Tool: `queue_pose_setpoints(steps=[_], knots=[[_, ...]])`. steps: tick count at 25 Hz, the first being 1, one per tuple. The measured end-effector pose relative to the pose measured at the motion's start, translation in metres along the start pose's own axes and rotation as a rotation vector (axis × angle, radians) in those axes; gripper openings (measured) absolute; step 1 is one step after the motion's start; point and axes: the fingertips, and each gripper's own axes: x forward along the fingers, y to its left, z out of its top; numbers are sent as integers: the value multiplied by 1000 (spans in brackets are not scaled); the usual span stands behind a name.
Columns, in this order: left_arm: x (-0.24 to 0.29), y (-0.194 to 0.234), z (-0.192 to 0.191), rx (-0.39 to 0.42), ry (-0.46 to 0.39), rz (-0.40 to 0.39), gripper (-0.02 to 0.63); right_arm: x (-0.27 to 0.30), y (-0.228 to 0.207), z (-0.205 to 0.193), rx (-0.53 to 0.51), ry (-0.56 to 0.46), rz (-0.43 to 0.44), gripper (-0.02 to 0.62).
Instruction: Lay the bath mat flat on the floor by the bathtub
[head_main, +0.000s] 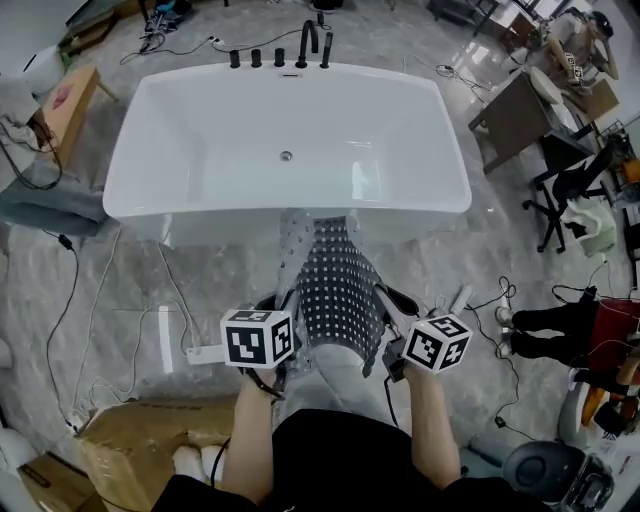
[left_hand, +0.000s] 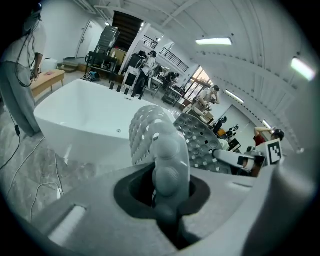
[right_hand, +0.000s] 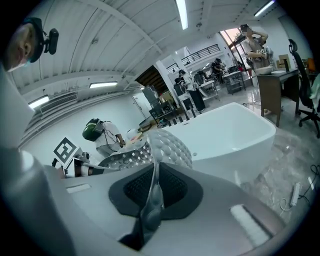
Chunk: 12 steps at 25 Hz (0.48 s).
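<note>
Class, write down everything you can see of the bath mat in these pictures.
The bath mat is grey, soft and rubbery-looking, studded with round suction cups and small square holes. It is not flat: it is held up off the floor, bowed and curling over. The left gripper and the right gripper each pinch one side edge. Its far end points toward the white bathtub.

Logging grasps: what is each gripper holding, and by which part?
Both grip the bath mat: the left gripper is shut on its near left edge, the right gripper on its near right edge.
</note>
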Motion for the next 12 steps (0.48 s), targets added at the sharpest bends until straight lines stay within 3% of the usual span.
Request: queue_pose_setpoints(steps=[12], knots=[[28,1,10,4,42,59,28,15,-34,6,54,15,19,23]])
